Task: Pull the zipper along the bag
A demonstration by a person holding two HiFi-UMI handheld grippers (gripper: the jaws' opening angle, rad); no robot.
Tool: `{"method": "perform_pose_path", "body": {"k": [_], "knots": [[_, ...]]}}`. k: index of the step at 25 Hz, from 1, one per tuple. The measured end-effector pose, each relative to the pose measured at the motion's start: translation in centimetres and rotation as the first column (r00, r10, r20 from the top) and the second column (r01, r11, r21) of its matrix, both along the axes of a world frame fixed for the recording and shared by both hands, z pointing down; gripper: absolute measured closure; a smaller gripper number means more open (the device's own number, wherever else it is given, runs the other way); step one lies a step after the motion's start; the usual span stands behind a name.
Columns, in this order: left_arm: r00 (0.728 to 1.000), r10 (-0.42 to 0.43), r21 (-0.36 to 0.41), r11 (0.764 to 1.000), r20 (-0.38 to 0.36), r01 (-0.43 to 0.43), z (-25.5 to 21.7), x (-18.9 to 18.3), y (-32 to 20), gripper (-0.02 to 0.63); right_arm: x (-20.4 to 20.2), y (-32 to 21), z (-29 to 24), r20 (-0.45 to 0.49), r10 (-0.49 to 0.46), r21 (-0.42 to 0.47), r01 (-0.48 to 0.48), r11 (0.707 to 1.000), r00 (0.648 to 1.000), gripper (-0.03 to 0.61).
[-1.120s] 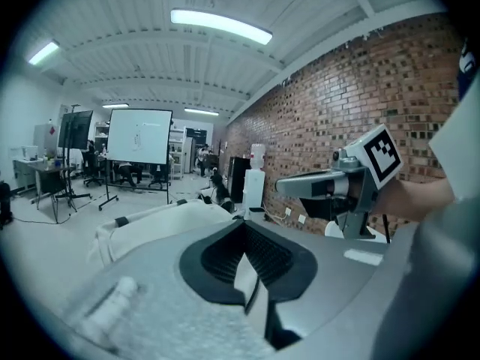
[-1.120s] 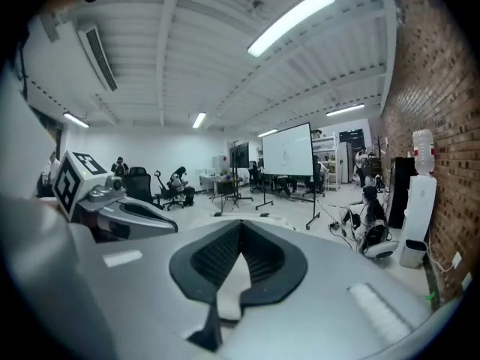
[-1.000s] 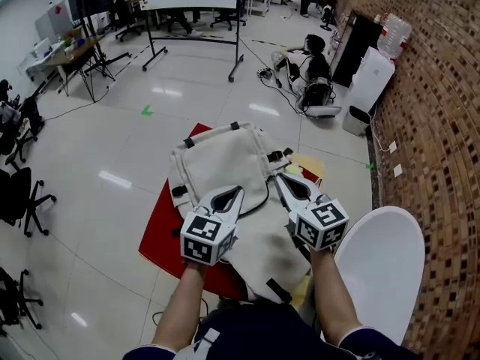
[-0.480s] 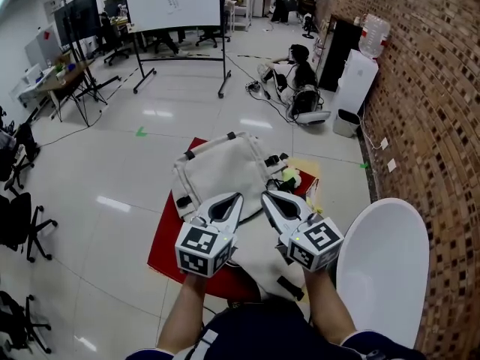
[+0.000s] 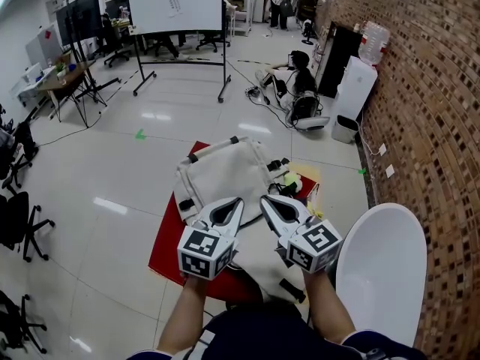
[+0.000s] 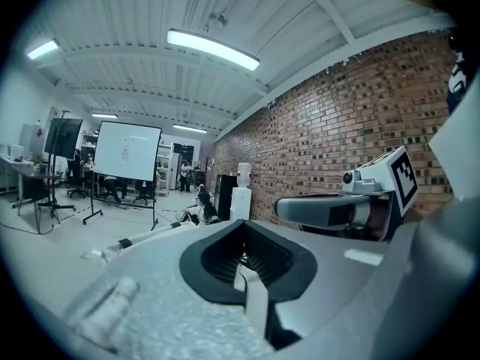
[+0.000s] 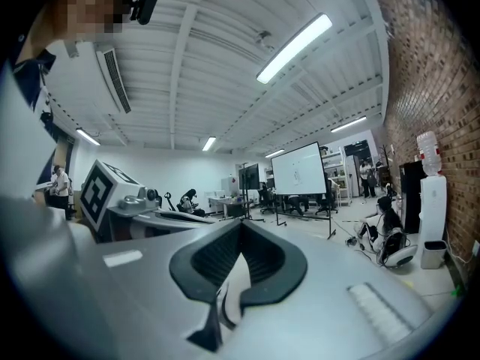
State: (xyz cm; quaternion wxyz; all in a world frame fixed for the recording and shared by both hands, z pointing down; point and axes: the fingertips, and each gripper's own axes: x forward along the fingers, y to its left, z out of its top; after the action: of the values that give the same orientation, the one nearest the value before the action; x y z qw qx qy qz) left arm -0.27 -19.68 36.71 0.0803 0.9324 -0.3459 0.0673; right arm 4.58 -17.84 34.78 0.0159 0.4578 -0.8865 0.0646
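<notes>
Left claw [image 5: 238, 201] and right claw [image 5: 265, 199] edged together, shut, bag [image 5: 222, 169] beneath.

The bag [image 5: 225, 172] is cream with black strap tabs, on a red sheet [image 5: 166, 240]. The left gripper [image 5: 238, 200] and right gripper [image 5: 265, 198] are pale grey with black-lined jaws and black-and-white square-marker cubes. The wall [image 5: 427, 88] is mottled brown brick; the floor [image 5: 105, 163] is glossy pale grey
</notes>
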Motion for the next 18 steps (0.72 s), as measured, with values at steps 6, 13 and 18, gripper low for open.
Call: {"method": "perform_pose_path", "body": {"k": [6,13,18], "knots": [[1.0,-0.002,-0.01,1.0,-0.008,0.002,0.36,-0.42,-0.1,0.612,-0.47,0.06,0.1,-0.002,-0.003,-0.003,0.003,1.0,1.0,0.575],[1.0,0.012,-0.011,1.0,-0.014,-0.012,0.34,-0.16,0.01,0.611,-0.3,0.06,0.03,0.003,0.006,-0.003,-0.006,1.0,1.0,0.575],[1.0,0.018,-0.014,1.0,-0.018,-0.018,0.17,0.07,0.29,0.612,-0.2,0.27,-0.27,0.009,0.007,0.002,-0.007,1.0,1.0,0.575]]}}
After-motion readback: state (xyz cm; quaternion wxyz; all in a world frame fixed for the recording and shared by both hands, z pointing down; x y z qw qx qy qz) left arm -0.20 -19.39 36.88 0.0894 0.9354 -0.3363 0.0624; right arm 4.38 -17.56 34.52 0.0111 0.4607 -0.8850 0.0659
